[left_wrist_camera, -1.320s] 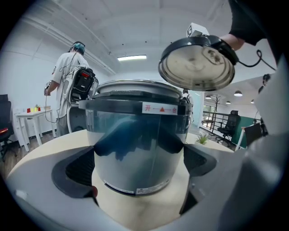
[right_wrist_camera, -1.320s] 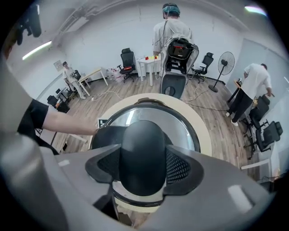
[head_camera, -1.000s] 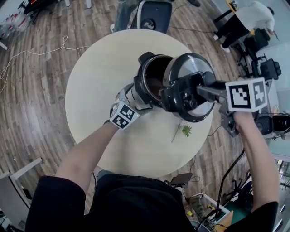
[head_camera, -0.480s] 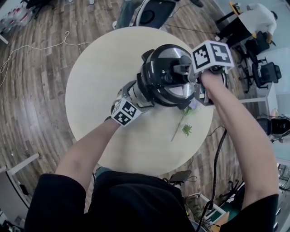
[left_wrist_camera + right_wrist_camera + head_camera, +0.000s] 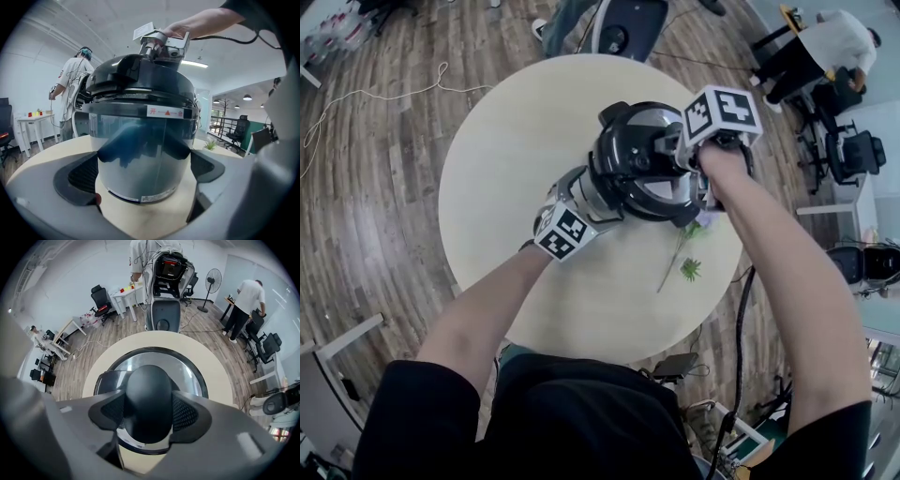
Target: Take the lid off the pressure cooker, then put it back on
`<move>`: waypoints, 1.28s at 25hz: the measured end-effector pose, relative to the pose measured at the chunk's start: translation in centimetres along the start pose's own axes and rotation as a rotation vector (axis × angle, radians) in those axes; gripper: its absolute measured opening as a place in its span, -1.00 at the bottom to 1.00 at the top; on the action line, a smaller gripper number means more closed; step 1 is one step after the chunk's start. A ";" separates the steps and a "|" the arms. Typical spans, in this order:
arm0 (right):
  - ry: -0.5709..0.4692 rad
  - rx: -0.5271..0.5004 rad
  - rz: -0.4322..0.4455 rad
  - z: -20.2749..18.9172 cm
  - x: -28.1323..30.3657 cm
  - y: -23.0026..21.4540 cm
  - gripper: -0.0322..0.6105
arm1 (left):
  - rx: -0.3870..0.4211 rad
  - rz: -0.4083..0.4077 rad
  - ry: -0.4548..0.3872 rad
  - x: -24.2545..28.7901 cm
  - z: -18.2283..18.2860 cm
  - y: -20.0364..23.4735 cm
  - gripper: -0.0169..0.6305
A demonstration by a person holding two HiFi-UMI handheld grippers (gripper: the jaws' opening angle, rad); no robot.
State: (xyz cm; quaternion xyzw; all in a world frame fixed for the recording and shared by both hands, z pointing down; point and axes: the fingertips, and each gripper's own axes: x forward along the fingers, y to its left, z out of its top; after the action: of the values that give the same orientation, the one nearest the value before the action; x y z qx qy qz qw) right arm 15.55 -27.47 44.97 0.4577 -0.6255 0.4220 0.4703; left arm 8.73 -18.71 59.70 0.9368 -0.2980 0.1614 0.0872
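The lid point(image 5: 642, 155) sits on the pressure cooker point(image 5: 600, 194), far right on the table point(image 5: 506, 169). Right gripper view shows the right gripper point(image 5: 149, 414) clamping its knob point(image 5: 149, 394); left gripper view, the left gripper point(image 5: 144, 169) squeezing the cooker's body.

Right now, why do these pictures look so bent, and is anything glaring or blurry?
Head view: wide lens curves the floorboards; the lid glints. Left gripper view: the pressure cooker's steel mirrors bluish smears. Right gripper view: dark rounded corners; the knob looms oversized.
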 end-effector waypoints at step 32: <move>0.161 -0.059 -0.065 -0.3 1.5 0.4 0.01 | 0.003 0.015 -0.009 0.2 0.4 0.2 0.88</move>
State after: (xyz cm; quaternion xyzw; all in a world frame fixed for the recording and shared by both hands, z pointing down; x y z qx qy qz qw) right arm 14.96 -27.34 46.47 0.4285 -0.5826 0.4233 0.5458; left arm 8.86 -19.06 59.39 0.9353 -0.3051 0.1584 0.0834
